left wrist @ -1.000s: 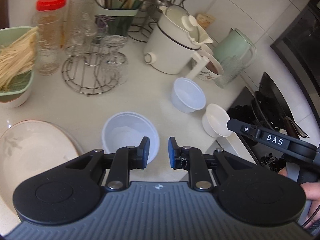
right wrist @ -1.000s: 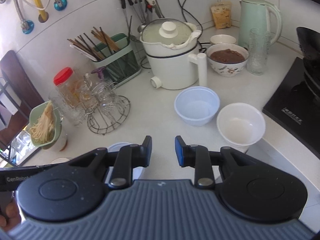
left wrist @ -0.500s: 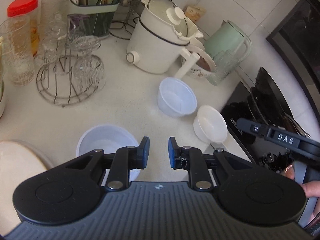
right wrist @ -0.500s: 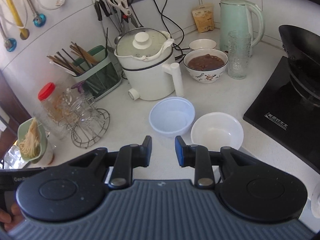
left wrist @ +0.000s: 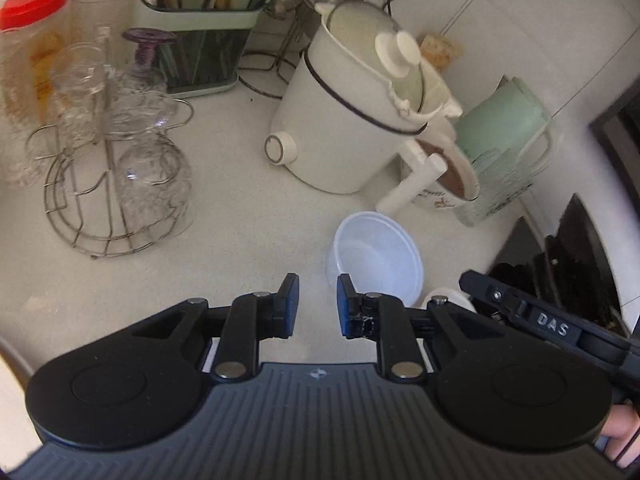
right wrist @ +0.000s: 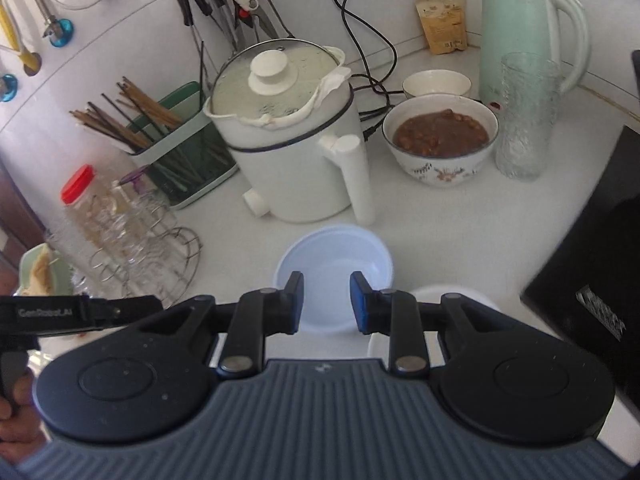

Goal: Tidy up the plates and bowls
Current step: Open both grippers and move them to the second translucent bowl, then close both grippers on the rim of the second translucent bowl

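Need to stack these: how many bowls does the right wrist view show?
5: pale blue bowl straight ahead, white bowl half hidden to its right, food-filled patterned bowl, small white bowl behind it, green bowl at left edge. Others may be hidden.

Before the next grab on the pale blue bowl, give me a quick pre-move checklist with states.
1. Right hand-held gripper empty, jaws apart with nothing between them: ok.
2. Left hand-held gripper empty, jaws apart: ok.
3. Pale blue bowl empty and upright on the counter: ok.
4. Bowl lined up ahead of the right gripper's fingers: ok; its near rim is hidden behind them, so contact cannot tell.
5. Clearance from the white cooker: not ok, its handle stands right at the bowl's far rim.
6. White bowl to the right of the blue one, mostly hidden by the gripper: touching or apart, cannot tell.
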Motion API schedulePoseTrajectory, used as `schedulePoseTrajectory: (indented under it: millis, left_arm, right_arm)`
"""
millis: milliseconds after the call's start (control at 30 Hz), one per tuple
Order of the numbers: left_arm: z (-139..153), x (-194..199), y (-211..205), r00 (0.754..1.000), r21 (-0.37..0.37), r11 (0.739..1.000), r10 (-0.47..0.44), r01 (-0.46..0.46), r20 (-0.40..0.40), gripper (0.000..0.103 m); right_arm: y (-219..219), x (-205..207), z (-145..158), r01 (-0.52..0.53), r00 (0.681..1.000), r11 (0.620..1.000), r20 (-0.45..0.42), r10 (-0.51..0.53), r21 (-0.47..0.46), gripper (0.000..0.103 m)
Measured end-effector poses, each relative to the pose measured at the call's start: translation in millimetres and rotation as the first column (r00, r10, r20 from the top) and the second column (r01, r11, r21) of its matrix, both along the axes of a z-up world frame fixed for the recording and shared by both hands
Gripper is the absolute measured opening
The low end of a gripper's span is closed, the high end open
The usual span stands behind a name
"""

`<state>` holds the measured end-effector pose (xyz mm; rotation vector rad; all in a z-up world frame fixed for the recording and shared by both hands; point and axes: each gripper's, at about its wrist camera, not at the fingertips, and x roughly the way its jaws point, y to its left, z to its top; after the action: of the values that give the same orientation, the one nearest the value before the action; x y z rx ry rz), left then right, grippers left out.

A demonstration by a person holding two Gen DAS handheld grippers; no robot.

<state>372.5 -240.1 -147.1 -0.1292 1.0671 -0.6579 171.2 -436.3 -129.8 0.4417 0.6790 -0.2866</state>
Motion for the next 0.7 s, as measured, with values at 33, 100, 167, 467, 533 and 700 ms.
schedulePoseTrajectory:
  millis: [33, 100, 167, 467, 533, 700]
  left_arm:
    - [-3, 3, -7, 1.000, 0.016, 1.000, -0.007, 0.007, -0.001, 0.022]
    - [-10, 10, -19, 1.000, 0.025, 0.999, -0.021, 0.022, -0.019, 0.022]
    - [-17, 16, -29, 0.999, 0.026, 0.999, -0.035, 0.035, -0.032, 0.024]
    - [-47, 39, -76, 0.991, 0.052, 0.992, -0.109, 0.113, -0.081, 0.040]
    - [-52, 44, -86, 0.989, 0.058, 0.991, -0.119, 0.124, -0.089, 0.040]
    - [-67, 56, -98, 0.986, 0.064, 0.989, -0.122, 0.130, -0.117, 0.040]
  right_arm:
    - [-4, 5, -4, 0.005, 1.000, 1.000, -0.004, -0.005, 0.001, 0.029]
    - [-12, 14, -13, 0.017, 1.000, 1.000, -0.003, -0.017, 0.005, 0.029]
    - [-19, 20, -20, 0.037, 0.999, 0.999, -0.001, -0.037, 0.013, 0.029]
    - [-53, 41, -57, 0.104, 0.994, 0.992, -0.044, -0.101, 0.073, 0.029]
    - [-59, 45, -62, 0.114, 0.993, 0.990, -0.051, -0.110, 0.088, 0.029]
    - [-63, 53, -71, 0.100, 0.993, 0.989, -0.067, -0.094, 0.106, 0.029]
